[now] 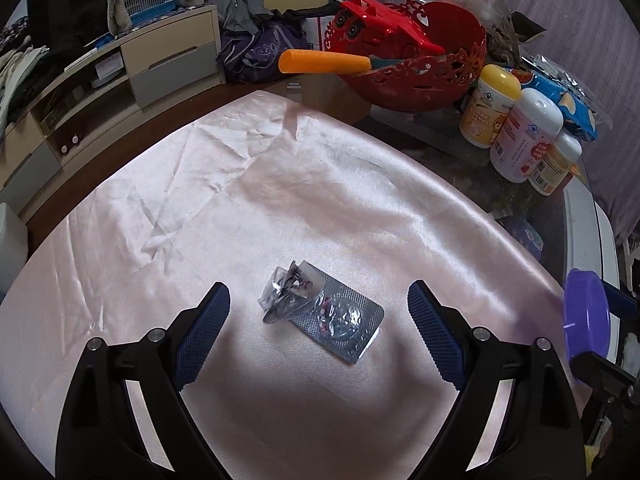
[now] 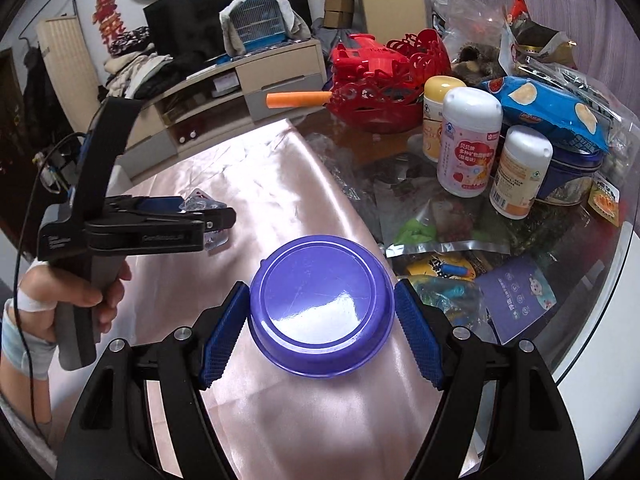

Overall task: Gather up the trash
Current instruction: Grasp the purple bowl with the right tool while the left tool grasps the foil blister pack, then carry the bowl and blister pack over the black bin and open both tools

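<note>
Left wrist view: left gripper (image 1: 319, 322) spread wide, nothing held, both blue pads clear of the trash. An empty silver blister pack (image 1: 338, 318) with crumpled foil at its upper left end lies on the pink satin cloth (image 1: 200, 184), between the fingers but touching neither. Far side of the table: red basket (image 1: 424, 68) holding a red toy car (image 1: 376, 24) and an orange-handled tool (image 1: 324, 62); three white bottles (image 1: 524, 136) just right of it. Purple bowl (image 1: 586, 312) at the right edge.

Right wrist view: right gripper (image 2: 322, 330) brackets the upside-down purple bowl (image 2: 320, 300); both blue pads sit at its rim, apparently gripping it, bowl tilted over the cloth (image 2: 248, 184). The left gripper (image 2: 208, 220) shows side-on at left, held by a hand (image 2: 80, 300) with a taped finger; blister pack (image 2: 200, 200) pokes out behind its tips. Bottles (image 2: 468, 144), snack bags and wrappers crowd the glass tabletop (image 2: 600, 280) at right.
</note>
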The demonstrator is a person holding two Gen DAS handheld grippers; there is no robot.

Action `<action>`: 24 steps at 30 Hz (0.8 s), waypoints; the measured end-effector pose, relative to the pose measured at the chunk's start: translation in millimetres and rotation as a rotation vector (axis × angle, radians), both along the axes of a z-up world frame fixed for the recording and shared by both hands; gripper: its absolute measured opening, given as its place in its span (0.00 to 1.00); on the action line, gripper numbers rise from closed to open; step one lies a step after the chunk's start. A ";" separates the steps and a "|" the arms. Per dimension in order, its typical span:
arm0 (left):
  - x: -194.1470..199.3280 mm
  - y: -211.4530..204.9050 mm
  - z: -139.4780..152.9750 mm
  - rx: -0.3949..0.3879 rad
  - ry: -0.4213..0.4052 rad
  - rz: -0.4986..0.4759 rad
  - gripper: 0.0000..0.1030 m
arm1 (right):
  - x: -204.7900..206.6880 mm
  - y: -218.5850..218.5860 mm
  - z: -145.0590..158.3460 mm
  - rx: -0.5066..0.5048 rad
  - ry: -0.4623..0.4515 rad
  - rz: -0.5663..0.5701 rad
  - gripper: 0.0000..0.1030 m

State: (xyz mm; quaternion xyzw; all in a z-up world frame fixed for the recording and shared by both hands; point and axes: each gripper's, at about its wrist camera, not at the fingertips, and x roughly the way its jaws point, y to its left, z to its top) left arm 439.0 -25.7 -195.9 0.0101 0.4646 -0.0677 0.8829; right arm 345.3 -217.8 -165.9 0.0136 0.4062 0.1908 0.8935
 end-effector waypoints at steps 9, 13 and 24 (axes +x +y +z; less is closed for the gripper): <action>4.5 -2.1 -16.9 -0.009 0.039 -0.035 0.54 | -9.4 -6.0 -4.3 -0.003 0.007 -0.010 0.73; -1.7 -1.9 -16.7 0.001 0.035 -0.041 0.53 | -17.2 -7.9 0.2 0.005 0.000 -0.016 0.73; -69.2 -9.0 24.2 -0.005 0.000 -0.054 0.53 | -59.7 -17.8 38.9 -0.002 -0.040 -0.053 0.73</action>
